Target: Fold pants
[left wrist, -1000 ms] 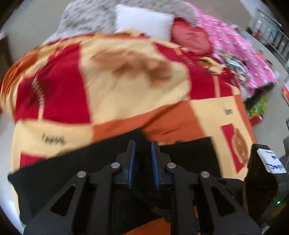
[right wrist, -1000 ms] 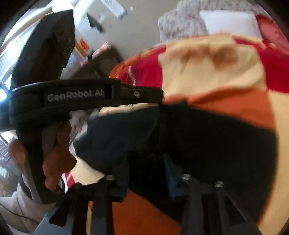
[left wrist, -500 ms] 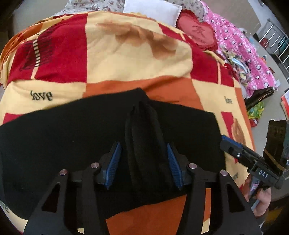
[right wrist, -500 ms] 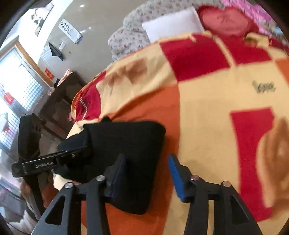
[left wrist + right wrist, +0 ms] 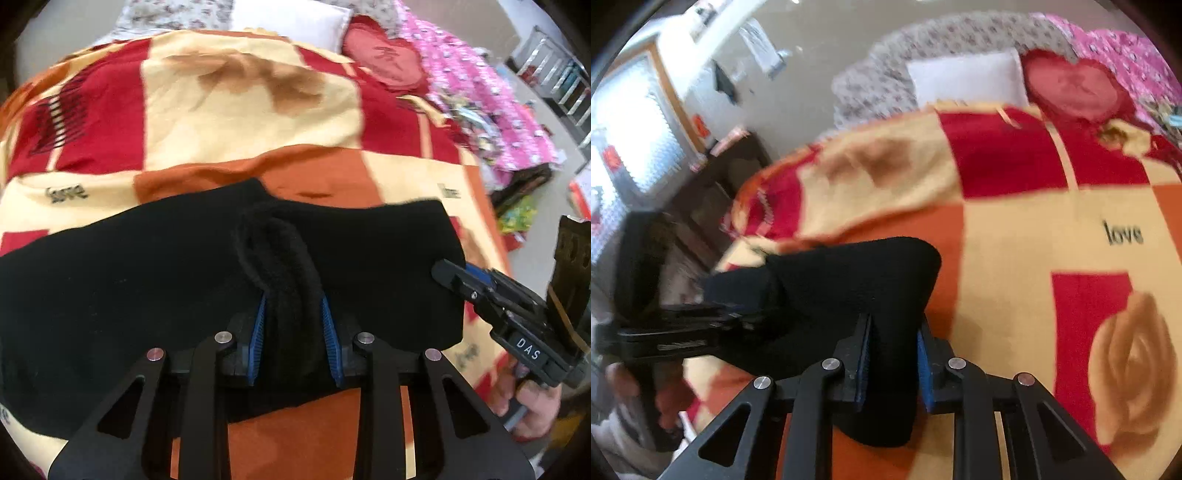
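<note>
The black pants [image 5: 129, 273] run past the left edge of the left wrist view, so their full length is hidden. The fold caught in the left gripper [image 5: 293, 338] covers its blue pads [image 5: 330, 343]. In the right wrist view, the hand [image 5: 624, 384] gripping the other handle and the window [image 5: 631, 125] are blurred.

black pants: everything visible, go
The pants are plain black, soft and fleecy-looking, lying spread across the patchwork blanket on the bed, partly folded into a broad slab with rounded edges. A raised ridge of fabric is pinched in the left claw; the right claw is shut on their right end, where the cloth bunches thick between the blue pads. No buttons, pockets or waistband can be made out.
</note>
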Available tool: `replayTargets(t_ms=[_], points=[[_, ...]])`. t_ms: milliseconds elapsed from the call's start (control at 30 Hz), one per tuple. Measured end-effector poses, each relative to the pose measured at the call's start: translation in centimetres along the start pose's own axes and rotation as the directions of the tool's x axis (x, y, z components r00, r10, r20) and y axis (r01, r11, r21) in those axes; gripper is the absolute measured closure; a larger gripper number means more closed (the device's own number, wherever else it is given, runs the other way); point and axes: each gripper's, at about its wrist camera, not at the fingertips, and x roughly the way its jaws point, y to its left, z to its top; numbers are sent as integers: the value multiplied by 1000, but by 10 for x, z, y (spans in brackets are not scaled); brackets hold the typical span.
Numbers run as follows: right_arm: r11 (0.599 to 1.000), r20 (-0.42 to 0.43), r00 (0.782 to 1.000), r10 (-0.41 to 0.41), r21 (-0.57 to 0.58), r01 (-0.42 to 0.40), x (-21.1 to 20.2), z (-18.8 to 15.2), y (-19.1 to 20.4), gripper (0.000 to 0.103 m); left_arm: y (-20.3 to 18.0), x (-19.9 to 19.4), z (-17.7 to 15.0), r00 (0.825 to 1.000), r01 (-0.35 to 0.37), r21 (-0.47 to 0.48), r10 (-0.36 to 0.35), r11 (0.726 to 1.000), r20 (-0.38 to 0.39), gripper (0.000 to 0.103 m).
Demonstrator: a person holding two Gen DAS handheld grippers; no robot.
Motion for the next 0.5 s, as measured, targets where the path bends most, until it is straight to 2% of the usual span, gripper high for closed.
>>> replayTargets(t_ms=[33,100,133,167,233,267,367,433,500], points=[[1000,-29,1000,-10,23,10,13,-2,-5,80,5,5,-1,1000,-1,-20,1,1000,-8,75],[997,-18,1000,7,72,-6,11,-4,-16,77,13,4,0,1000,26,-53,-26,998,-6,74],[996,-8,1000,10,92,-9,6,-2,-19,76,14,0,0,1000,14,-51,-15,999,-8,74],[996,10,1000,-22,89,21,-1,-1,-19,72,15,-6,-1,1000,-11,-44,11,999,2,74],[995,48,996,-80,62,77,-17,4,-16,72,18,-18,-3,998,-46,-34,47,998,35,74],[997,62,996,-66,49,63,-24,6,-11,72,21,-24,-5,997,-63,-36,64,997,47,74],[996,81,992,92,-18,-91,-27,14,17,72,27,-33,-11,992,-103,-39,106,994,69,74],[991,58,993,107,-83,-102,-14,18,39,72,33,-37,-15,992,-108,-54,112,993,65,74],[986,27,996,84,-144,-79,5,21,59,72,39,-41,-20,988,-131,-68,136,989,69,74]])
